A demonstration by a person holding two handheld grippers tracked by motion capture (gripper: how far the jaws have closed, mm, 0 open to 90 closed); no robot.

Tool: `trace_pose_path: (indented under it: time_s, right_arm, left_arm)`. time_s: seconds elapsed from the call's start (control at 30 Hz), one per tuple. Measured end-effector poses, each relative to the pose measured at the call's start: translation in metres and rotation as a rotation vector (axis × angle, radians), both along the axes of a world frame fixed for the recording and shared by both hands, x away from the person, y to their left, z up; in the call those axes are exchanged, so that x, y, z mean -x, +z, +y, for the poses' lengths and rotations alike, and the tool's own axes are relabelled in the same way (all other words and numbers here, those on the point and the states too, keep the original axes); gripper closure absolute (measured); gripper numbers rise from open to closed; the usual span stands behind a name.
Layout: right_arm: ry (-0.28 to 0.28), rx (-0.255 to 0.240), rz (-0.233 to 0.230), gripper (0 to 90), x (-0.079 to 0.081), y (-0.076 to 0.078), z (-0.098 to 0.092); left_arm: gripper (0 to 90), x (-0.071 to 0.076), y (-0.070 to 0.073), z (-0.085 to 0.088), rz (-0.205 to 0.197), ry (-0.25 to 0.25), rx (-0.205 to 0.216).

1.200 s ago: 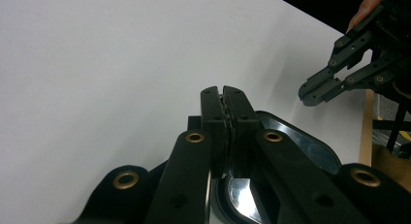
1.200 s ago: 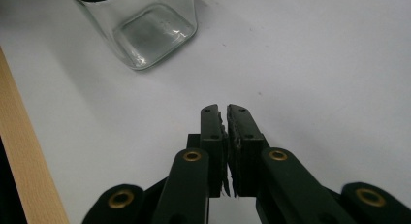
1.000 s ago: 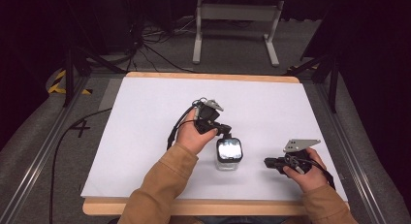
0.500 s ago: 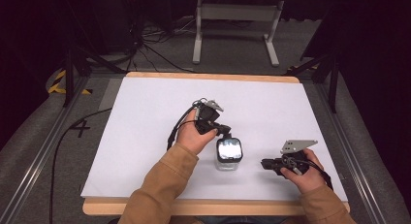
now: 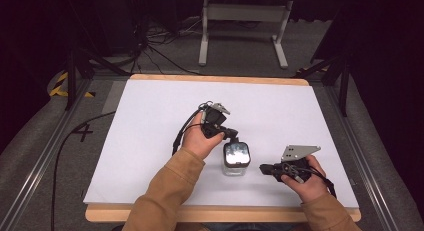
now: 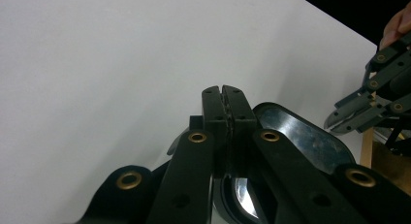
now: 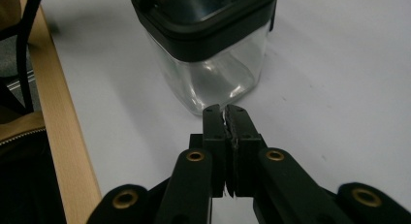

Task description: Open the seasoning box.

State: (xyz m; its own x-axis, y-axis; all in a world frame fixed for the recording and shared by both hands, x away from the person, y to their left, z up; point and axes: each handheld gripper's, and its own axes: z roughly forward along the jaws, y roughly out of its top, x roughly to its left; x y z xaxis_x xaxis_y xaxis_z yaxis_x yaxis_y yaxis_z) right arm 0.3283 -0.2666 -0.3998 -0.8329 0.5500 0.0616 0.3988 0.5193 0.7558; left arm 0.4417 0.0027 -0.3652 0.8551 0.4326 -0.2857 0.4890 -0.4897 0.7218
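1. The right gripper [image 5: 264, 167], near the table's near right edge, has just been closing and its jaws now stand pressed together with nothing between them; in the right gripper view [image 7: 226, 112] its tips point at the jar's near lower corner.
2. Judged risk: driven on, those closed tips could shove the light, clear jar [image 5: 236, 161] left, sliding or tipping it.
3. The jar stands upright at the middle of the white table [image 5: 150, 116], toward its near edge, with its black lid [image 5: 236, 153] on.
4. The left gripper [image 5: 235, 137], just beyond, rests its tips on the lid's far edge, jaws pressed together on nothing. Pressing on one edge could tilt the jar or let the tips slip off.
5. Against the earlier frame, the right gripper has drawn leftward, closer to the jar; the left gripper and jar sit as before.
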Motion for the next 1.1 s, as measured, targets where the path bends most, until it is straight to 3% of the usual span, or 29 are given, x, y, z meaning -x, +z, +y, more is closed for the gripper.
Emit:
trace_pose_path:
  time_s: [0.23, 0.47, 0.83, 0.97, 1.1]
  right_arm:
    - [0.044, -0.076, -0.006, 89.7, 0.004, 0.006, 0.015]
    - [0.046, -0.132, -0.014, 89.4, 0.003, 0.006, 0.022]
    - [0.031, -0.165, -0.048, 89.9, 0.001, 0.008, 0.026]
    - [0.035, -0.162, -0.051, 89.9, 0.000, 0.008, 0.026]
    - [0.037, -0.164, -0.054, 89.9, 0.000, 0.009, 0.026]
  left_arm:
    - [89.8, -0.001, -0.001, 0.000, -0.003, 0.000, 0.002]
    - [89.8, -0.001, -0.001, 0.000, -0.005, 0.002, -0.004]
    - [89.8, 0.001, -0.001, 0.001, -0.012, 0.006, -0.006]
    - [86.6, 0.004, 0.001, 0.002, -0.042, 0.024, -0.026]
    - [84.7, 0.011, 0.009, 0.006, -0.071, 0.033, -0.005]
